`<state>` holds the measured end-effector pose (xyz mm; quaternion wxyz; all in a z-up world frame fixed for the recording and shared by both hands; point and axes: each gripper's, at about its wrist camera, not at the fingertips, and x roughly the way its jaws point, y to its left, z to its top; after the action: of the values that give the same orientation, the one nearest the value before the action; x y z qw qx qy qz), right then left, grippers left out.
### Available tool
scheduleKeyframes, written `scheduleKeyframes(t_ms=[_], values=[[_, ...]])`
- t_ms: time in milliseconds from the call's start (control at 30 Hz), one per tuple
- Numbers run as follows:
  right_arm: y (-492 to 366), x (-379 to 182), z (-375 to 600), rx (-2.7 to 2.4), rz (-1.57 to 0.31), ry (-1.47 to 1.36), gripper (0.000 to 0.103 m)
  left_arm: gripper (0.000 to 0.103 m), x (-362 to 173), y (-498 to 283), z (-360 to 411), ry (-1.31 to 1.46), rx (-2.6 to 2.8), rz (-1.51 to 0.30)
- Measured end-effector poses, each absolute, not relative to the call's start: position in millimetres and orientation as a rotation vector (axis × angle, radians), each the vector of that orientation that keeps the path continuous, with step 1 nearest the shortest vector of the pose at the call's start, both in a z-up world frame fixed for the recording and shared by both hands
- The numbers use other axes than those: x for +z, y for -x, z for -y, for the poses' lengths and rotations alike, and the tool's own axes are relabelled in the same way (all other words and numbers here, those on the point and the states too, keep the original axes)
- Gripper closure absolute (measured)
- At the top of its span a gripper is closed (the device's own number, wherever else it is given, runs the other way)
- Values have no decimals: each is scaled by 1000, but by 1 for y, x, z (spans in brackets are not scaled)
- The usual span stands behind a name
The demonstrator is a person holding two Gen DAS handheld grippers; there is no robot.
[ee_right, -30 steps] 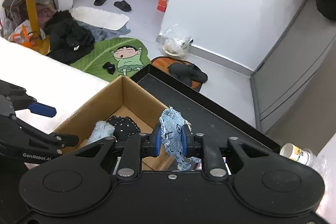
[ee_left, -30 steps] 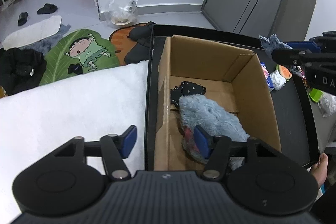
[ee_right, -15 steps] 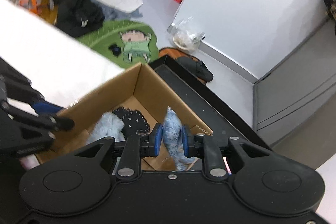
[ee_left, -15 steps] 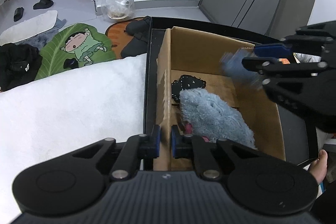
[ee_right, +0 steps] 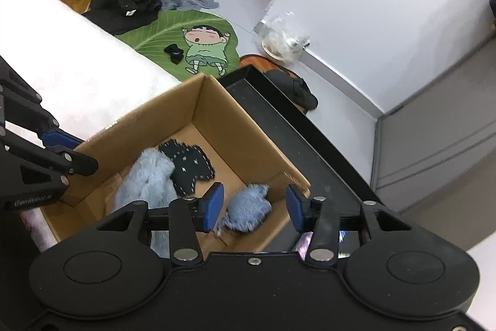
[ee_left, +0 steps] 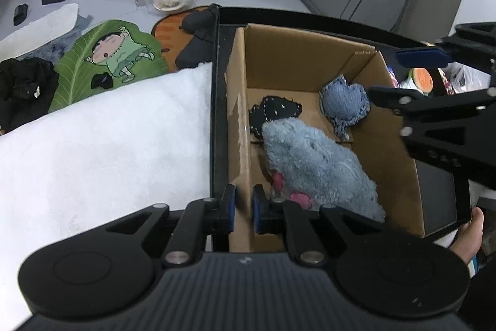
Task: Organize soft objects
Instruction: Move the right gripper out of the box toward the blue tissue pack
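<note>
Three soft pieces boxed, more apparently waiting

Lower centre, the left gripper point(ee_left: 243, 208) pinches the cardboard box point(ee_left: 305, 58) wall; inside lie the fluffy blue toy point(ee_left: 313, 166), black patch point(ee_left: 274, 114) and denim piece point(ee_left: 344, 103); at right, the right gripper point(ee_right: 252, 207), its jaws just opened, stands spread above the denim.

Both grippers, left gripper point(ee_left: 243, 208) and right gripper point(ee_right: 252, 207), are matte black with blue pads, silver screws and ribbed housings
</note>
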<state>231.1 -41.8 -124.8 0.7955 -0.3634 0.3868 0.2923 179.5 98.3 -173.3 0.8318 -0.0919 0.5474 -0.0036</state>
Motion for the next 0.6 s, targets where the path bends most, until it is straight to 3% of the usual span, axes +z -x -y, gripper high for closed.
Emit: scheduleKeyframes(t_ms=[133,267,500,600], values=[[-237,-119,60,616,-876,721,50,92,-172,-182,-98,186,-5,-1174],[-240,-111,76,614,-885,688,30,90,-167,-185,-97,180,3,-1177],[-250,-109,97,599,-887,646,29,86,-163,-191,-93,164,13,-1196],[-255,-112,108,586,-894,619,29,64,-160,-193,-93,162,25,-1194]])
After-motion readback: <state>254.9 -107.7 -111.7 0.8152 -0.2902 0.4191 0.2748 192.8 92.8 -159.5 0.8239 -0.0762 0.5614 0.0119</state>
